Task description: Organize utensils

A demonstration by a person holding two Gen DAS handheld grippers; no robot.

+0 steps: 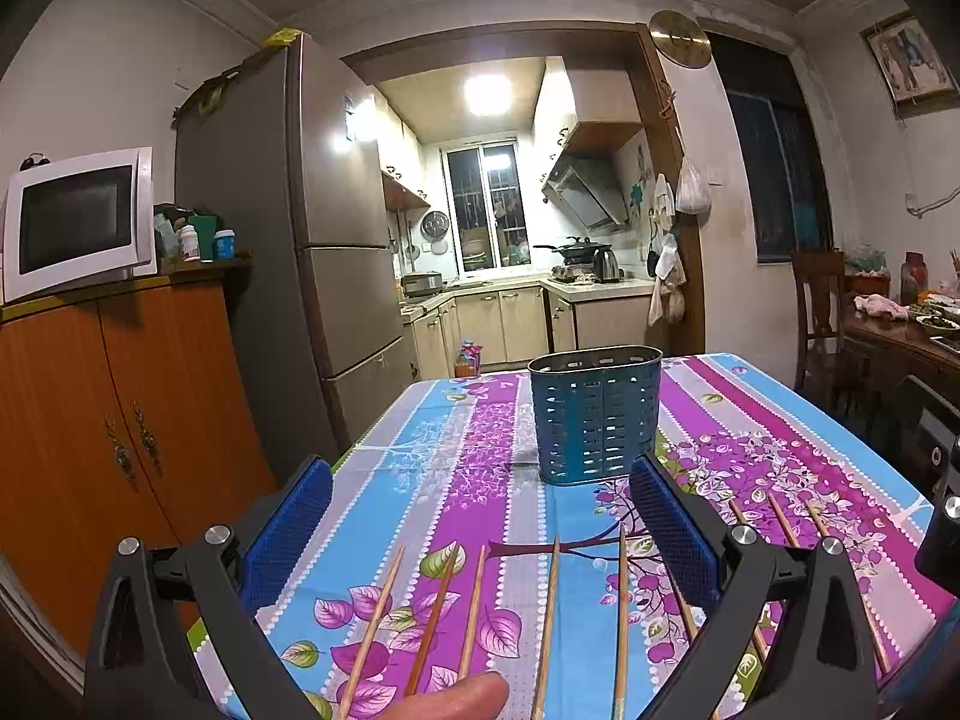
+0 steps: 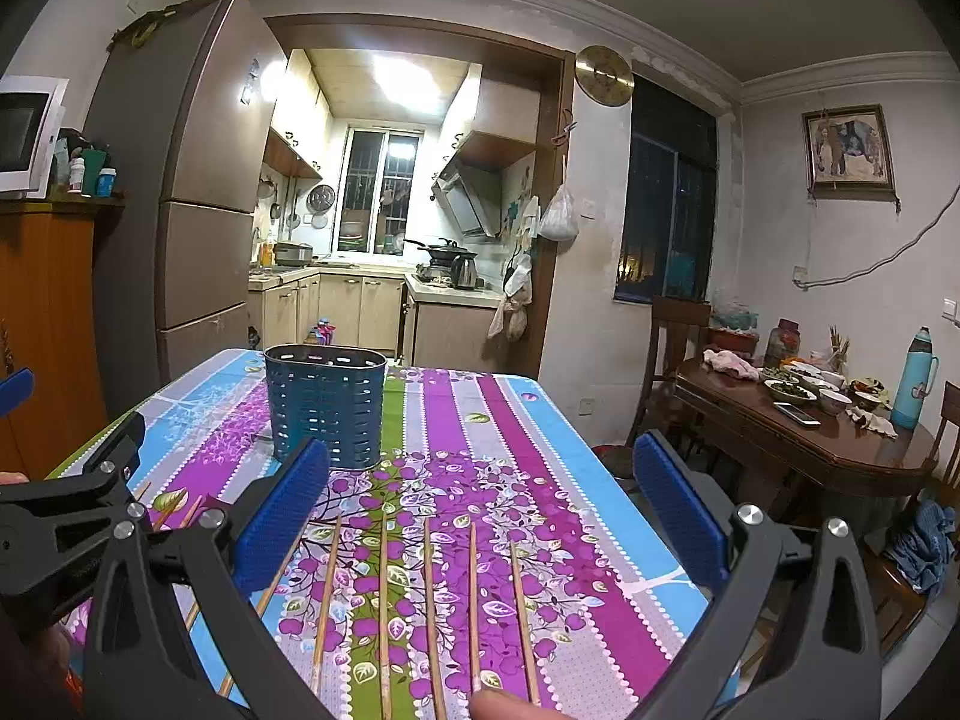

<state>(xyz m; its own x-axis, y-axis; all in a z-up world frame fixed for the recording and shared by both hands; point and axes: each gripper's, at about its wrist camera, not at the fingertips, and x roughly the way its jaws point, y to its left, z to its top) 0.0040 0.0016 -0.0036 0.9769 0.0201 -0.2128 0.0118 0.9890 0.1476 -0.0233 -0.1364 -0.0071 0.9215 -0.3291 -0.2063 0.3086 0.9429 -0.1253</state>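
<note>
Several wooden chopsticks (image 1: 552, 618) lie side by side on the flowered tablecloth (image 1: 420, 456), pointing away from me. In the right wrist view the same row of chopsticks (image 2: 429, 612) lies near the front edge. A blue perforated utensil holder (image 1: 594, 414) stands upright beyond them, also seen as the holder (image 2: 325, 405) at the left. My left gripper (image 1: 480, 516) hovers open above the chopsticks with nothing between its blue pads. My right gripper (image 2: 480, 504) is likewise open and empty over its end of the row. The left gripper's black frame (image 2: 90, 504) shows at the left edge.
A fingertip (image 1: 462, 696) shows at the bottom of each view. An orange cabinet (image 1: 108, 438) with a microwave (image 1: 78, 222) and a fridge (image 1: 300, 252) stand left of the table. A wooden dining table (image 2: 840, 438) with dishes and a chair (image 2: 678, 348) stands to the right.
</note>
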